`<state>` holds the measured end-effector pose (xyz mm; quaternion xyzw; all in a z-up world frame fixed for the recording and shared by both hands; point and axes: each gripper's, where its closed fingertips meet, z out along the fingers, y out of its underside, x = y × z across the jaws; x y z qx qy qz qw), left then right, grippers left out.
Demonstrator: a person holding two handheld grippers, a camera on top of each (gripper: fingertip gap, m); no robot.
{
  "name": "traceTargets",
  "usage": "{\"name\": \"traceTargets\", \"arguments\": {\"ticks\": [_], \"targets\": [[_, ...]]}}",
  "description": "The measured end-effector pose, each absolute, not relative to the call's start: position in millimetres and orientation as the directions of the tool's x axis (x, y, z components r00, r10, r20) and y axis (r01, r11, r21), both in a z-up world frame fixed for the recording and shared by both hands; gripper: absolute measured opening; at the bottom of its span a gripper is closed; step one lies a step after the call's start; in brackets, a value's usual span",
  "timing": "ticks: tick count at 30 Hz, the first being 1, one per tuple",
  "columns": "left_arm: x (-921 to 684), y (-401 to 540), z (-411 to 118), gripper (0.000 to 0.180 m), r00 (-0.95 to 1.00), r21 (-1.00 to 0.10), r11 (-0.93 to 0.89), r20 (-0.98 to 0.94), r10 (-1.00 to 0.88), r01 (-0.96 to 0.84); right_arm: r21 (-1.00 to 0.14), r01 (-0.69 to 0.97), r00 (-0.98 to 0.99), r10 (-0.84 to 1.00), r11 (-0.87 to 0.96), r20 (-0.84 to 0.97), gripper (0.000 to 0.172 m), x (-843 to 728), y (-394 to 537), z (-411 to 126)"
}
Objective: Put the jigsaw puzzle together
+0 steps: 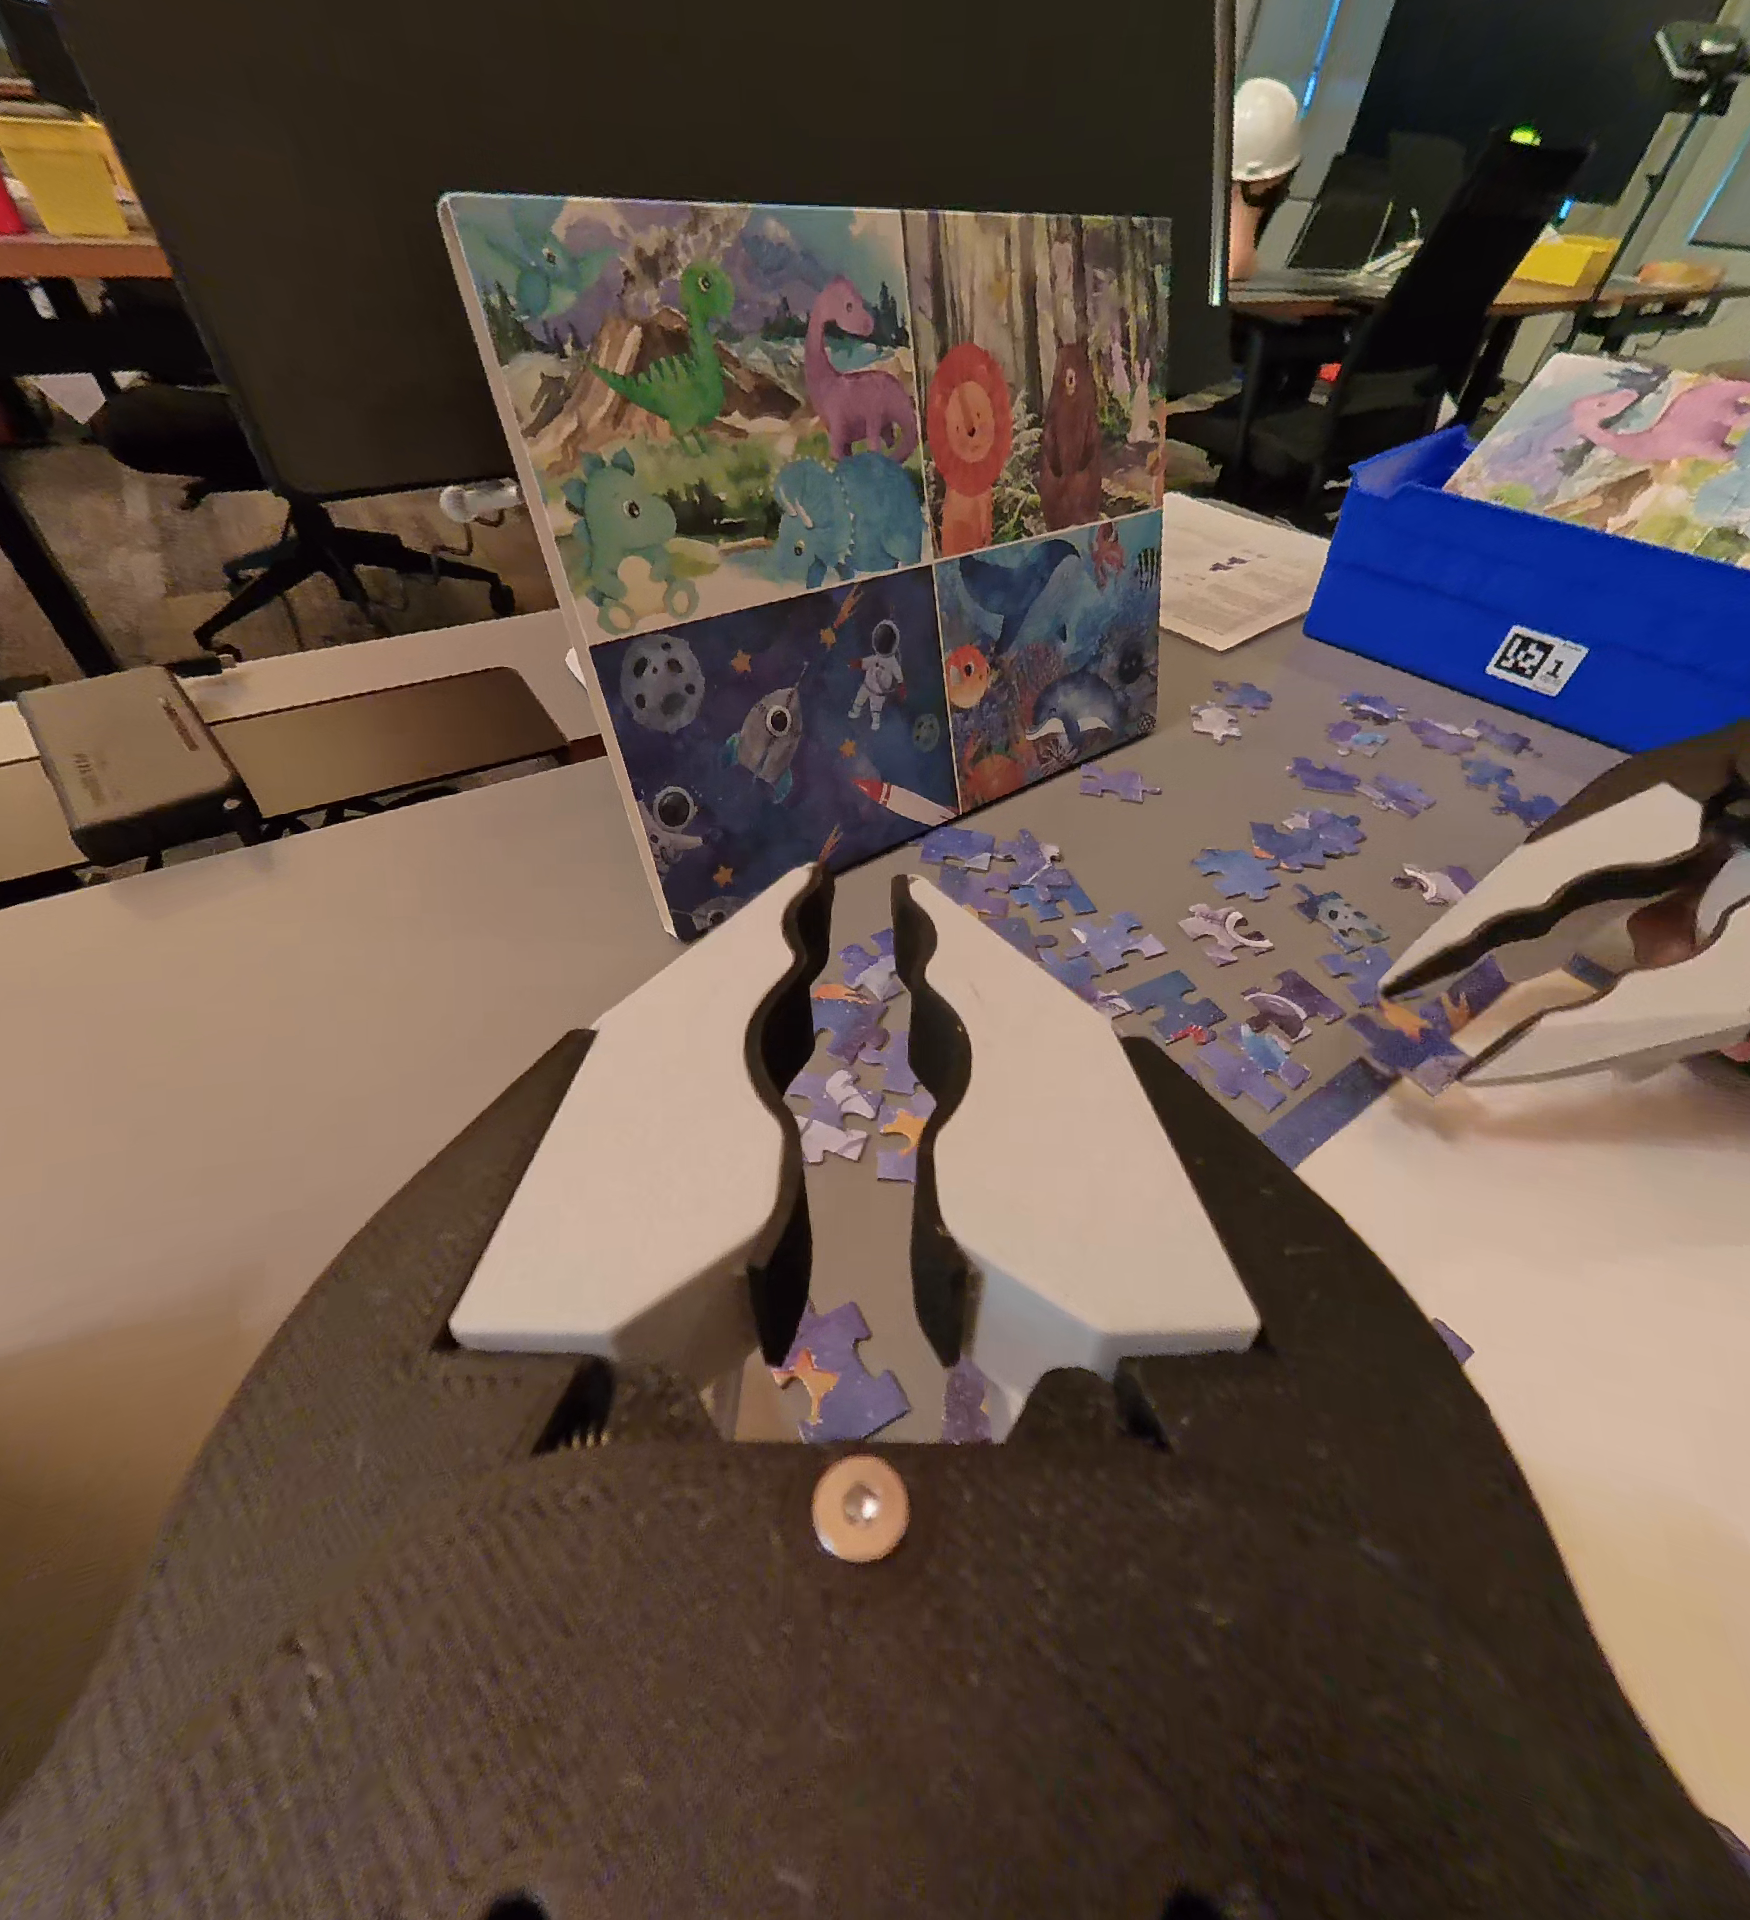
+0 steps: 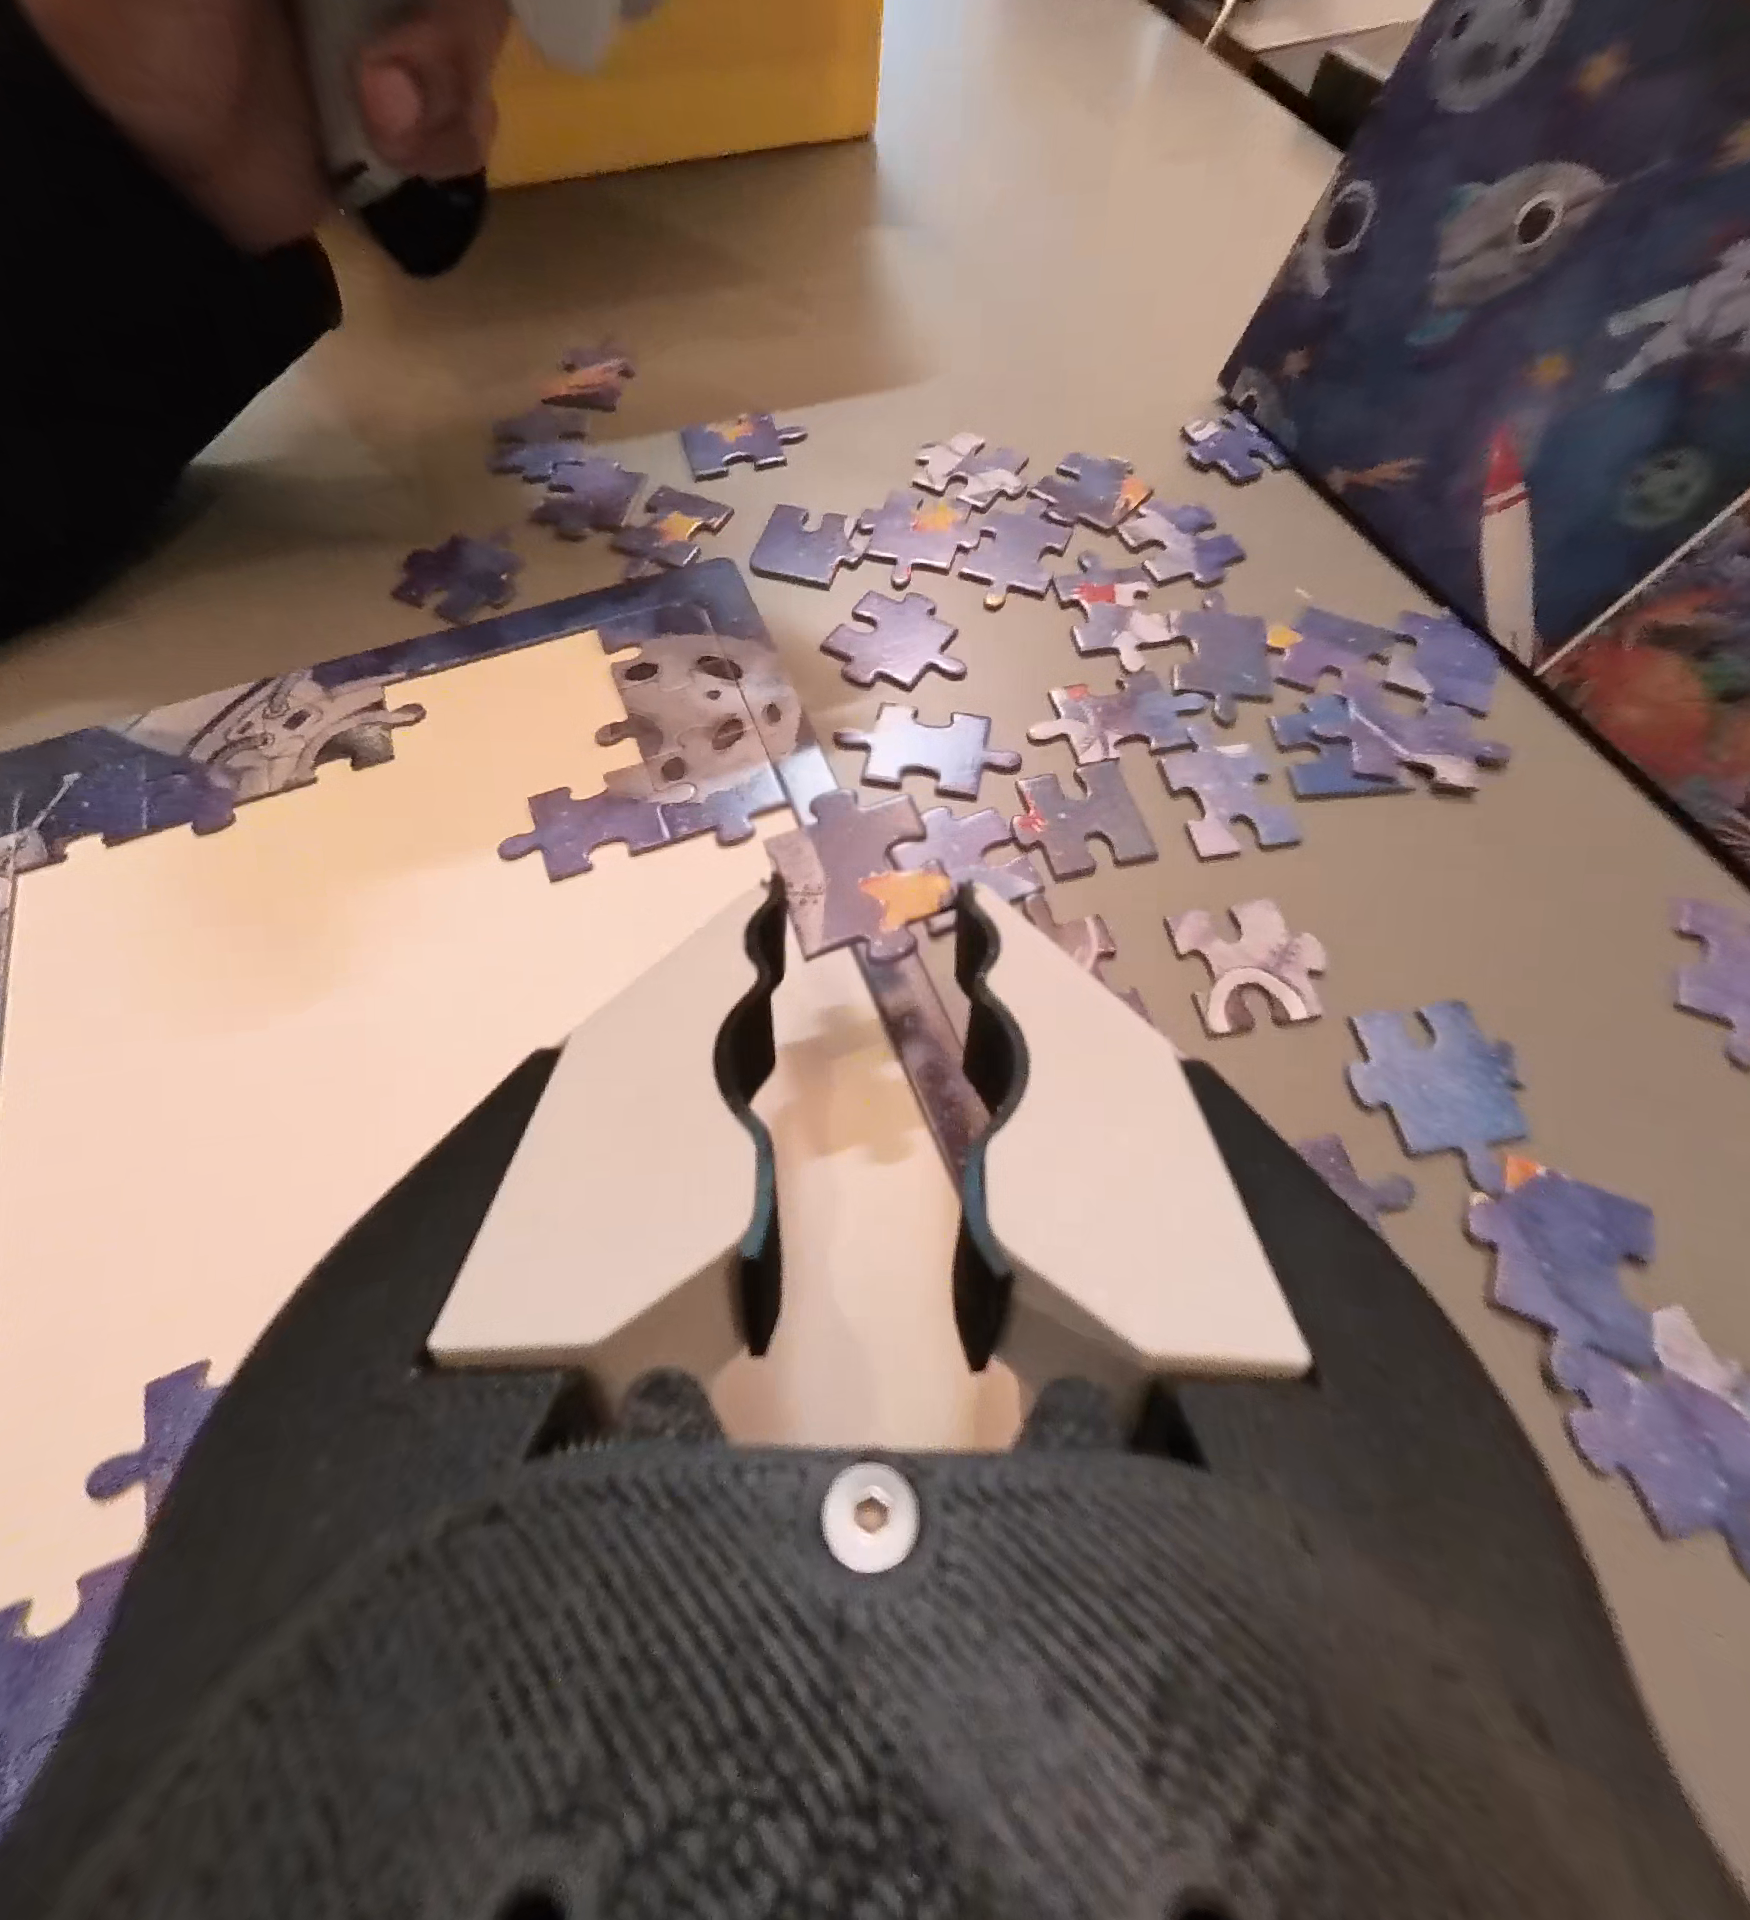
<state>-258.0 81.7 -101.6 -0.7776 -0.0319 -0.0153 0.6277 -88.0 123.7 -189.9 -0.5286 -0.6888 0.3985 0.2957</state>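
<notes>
My right gripper (image 2: 871,891) is shut on a purple-blue puzzle piece with an orange star (image 2: 840,862), both fingertips against its edges. It holds the piece just above the right edge of the partly filled puzzle board (image 2: 227,987), where the piece casts a shadow. The left wrist view shows the same gripper (image 1: 1422,1023) at the right with the piece at its tips. My left gripper (image 1: 860,883) is open by a narrow gap and empty. It hovers over loose purple pieces (image 1: 850,1081) in front of the upright picture box (image 1: 850,468).
Many loose pieces (image 2: 1110,675) lie on the grey mat between the board and the picture box (image 2: 1577,364). A blue bin (image 1: 1473,613) holding a finished puzzle stands at the back right. A yellow box (image 2: 684,94) and a person's dark sleeve (image 2: 71,312) are beyond the board. The left gripper's tips are roughly 20 centimetres from the right gripper's.
</notes>
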Motion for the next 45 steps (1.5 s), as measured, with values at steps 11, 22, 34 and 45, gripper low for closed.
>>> {"name": "traceTargets", "arguments": {"ticks": [11,22,34,45], "targets": [[-250.2,89.1,-116.9,0.009,1.000,-0.957,-0.291,-0.014,0.026,-0.006,-0.845,0.505,-0.282,0.959,0.175,0.031,0.031,-87.5,120.0,-198.0],[-198.6,98.8,-122.2,0.011,0.971,-0.943,-0.329,0.118,-0.210,0.044,-0.847,0.464,-0.322,0.940,0.258,0.109,0.031,-92.3,105.3,-191.8],[-125.3,107.4,-145.9,0.029,0.770,-0.795,-0.558,0.504,-0.391,0.237,-0.883,0.312,-0.307,0.917,0.351,0.256,0.031,-94.3,97.4,-159.8],[-134.4,109.2,-162.8,0.029,0.826,-0.780,-0.596,0.455,-0.332,0.189,-0.887,0.366,-0.177,0.957,0.282,0.231,0.031,-54.2,154.3,-152.6]]}}
